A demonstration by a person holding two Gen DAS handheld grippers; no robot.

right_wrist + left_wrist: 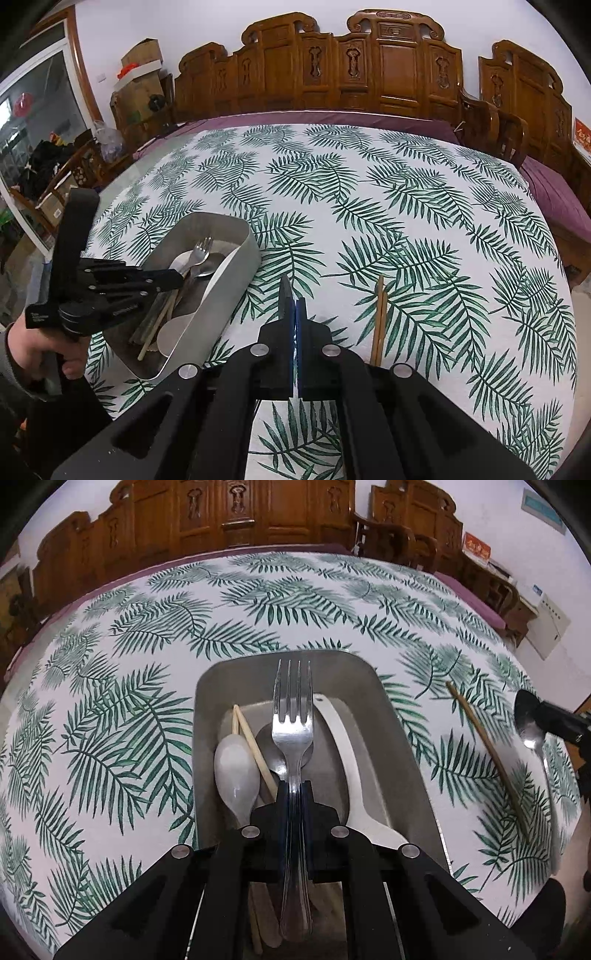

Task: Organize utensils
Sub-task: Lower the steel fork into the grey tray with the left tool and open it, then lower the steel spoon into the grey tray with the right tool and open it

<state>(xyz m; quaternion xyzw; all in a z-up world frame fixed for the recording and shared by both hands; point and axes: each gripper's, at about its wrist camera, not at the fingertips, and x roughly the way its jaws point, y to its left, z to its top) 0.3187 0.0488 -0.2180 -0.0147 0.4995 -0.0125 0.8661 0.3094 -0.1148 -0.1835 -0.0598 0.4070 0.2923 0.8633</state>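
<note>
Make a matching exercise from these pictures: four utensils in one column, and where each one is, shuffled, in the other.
Utensils
1. fork
2. white plastic spoon
3. single chopstick
4. steel spoon off to the right

Places
a. clamped in the right hand-held gripper
b. lying in the grey tray
c. lying on the leaf-print tablecloth
d. clamped in the left hand-held gripper, above the tray

Pairs: 1-d, 2-b, 3-c, 4-a
</note>
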